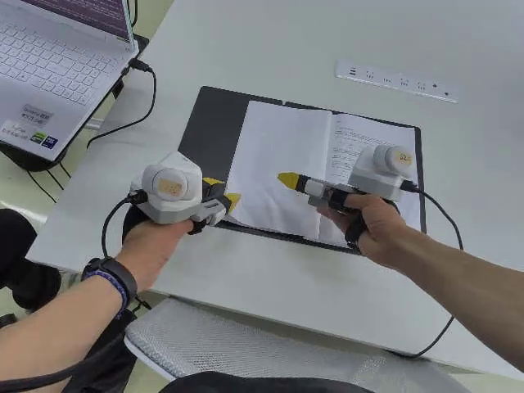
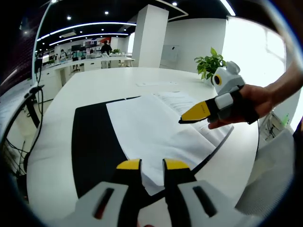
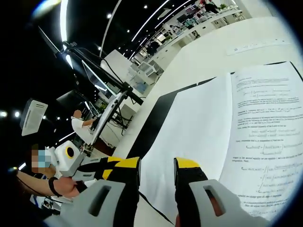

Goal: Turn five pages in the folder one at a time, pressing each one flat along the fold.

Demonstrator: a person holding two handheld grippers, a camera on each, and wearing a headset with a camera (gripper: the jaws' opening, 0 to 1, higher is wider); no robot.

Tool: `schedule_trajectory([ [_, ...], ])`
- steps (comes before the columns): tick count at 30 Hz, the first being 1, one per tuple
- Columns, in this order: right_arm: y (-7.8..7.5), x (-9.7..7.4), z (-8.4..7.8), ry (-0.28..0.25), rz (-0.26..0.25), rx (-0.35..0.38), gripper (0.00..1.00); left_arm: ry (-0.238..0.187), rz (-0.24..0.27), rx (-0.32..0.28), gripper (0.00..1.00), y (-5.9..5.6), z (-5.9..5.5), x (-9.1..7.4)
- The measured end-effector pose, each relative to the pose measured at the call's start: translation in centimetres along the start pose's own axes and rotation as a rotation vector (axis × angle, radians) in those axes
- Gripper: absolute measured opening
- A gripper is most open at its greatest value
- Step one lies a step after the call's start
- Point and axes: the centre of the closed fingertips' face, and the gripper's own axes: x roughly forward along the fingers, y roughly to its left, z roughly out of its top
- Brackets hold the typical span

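Note:
A black folder (image 1: 209,123) lies open on the white table. A blank white page (image 1: 274,164) lies turned over on its left half, and a printed page (image 1: 368,135) covers the right half. My left gripper (image 1: 223,191) sits at the blank page's near left corner. Its jaws (image 2: 152,164) are slightly apart just above the paper (image 2: 151,127) and hold nothing. My right gripper (image 1: 288,178) hovers low over the blank page, a little left of the fold, pointing left. Its jaws (image 3: 157,163) stand narrowly open and empty over the blank page (image 3: 199,127), with the printed page (image 3: 270,127) to their right.
An open laptop (image 1: 57,57) sits at the table's far left, with a black cable (image 1: 147,90) running from it. A white power strip (image 1: 397,82) lies beyond the folder. A grey chair seat (image 1: 246,344) is below the table's near edge.

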Motion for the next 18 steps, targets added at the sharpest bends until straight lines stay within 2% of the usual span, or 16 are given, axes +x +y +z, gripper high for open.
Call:
schedule_trajectory([
  [3, -0.2, -0.5, 0.0, 0.0, -0.009, -0.002, 0.25, 0.023, -0.008, 0.01, 0.1, -0.3, -0.8, 0.7],
  [10, -0.5, -1.5, -0.1, 0.005, -0.029, -0.014, 0.22, 0.066, -0.007, 0.019, 0.05, -0.6, -2.7, 1.0],
  [12, -0.6, -1.6, -0.2, 0.013, -0.034, -0.021, 0.22, 0.075, -0.005, 0.022, 0.03, -0.9, -2.9, 0.7],
  [16, -1.0, -1.8, 0.0, 0.022, -0.04, -0.027, 0.2, 0.111, 0.008, 0.056, 0.0, -0.5, -3.9, 0.8],
  [18, -1.3, -1.8, 0.2, 0.026, -0.045, -0.03, 0.19, 0.104, 0.009, 0.052, 0.0, -0.4, -3.7, 0.7],
])
